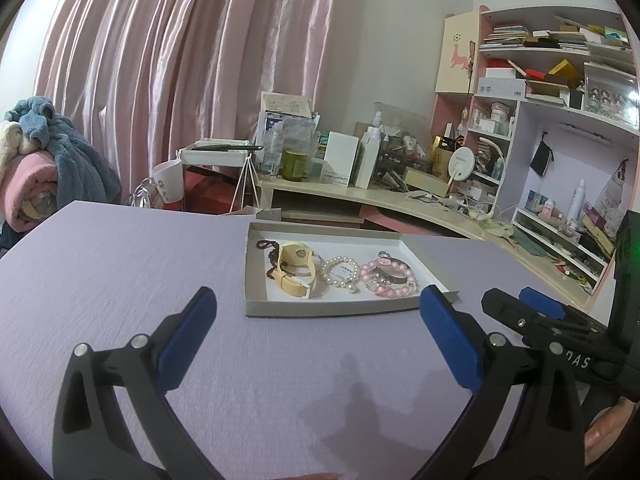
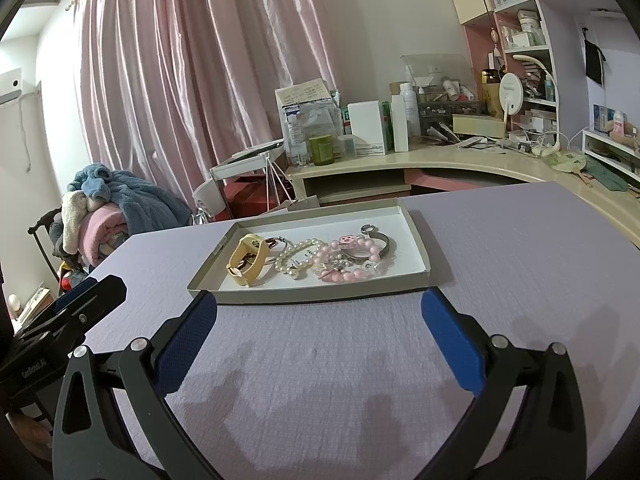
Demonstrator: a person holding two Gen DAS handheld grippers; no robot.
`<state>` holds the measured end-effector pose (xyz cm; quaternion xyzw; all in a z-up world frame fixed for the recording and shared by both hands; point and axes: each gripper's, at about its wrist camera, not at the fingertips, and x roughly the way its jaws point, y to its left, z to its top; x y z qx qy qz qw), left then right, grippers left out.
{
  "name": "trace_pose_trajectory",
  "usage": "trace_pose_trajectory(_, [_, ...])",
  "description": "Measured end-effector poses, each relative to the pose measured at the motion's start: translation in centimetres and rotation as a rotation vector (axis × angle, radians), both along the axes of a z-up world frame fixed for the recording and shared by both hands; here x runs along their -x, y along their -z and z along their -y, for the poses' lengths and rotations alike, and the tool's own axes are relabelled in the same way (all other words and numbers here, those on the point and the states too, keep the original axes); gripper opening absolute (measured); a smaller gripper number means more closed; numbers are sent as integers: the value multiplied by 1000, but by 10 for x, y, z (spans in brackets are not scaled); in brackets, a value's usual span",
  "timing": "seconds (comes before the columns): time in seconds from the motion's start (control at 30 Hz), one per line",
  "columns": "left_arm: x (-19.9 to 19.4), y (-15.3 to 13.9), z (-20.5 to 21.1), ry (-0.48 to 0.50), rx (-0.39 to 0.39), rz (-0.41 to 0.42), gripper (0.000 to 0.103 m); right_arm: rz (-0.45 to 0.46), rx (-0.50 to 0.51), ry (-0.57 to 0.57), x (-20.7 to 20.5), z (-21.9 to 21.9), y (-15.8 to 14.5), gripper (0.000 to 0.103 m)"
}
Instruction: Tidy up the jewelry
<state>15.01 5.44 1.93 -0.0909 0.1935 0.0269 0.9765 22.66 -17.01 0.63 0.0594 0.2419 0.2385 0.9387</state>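
The shallow cardboard tray (image 2: 416, 240) holds a yellow watch (image 2: 248, 260), a white pearl bracelet (image 2: 294, 258), a pink bead bracelet (image 2: 348, 264) and a metal bangle (image 2: 374, 246). The left gripper (image 1: 318, 312) and the right gripper (image 2: 320, 314) both gape wide, holding nothing.

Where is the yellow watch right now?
The yellow watch lies at the left end of the shallow box in the right wrist view, beside the white pearl bracelet.

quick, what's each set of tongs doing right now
Left tongs: open, holding nothing, short of the jewelry tray.
Right tongs: open, holding nothing, also short of the tray.
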Motion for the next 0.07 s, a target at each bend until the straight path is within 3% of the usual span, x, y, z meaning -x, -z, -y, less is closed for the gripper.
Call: trace_pose_trajectory(0.07, [-1, 2, 0, 1, 0, -2, 101, 1, 1, 0, 0, 0, 0, 102])
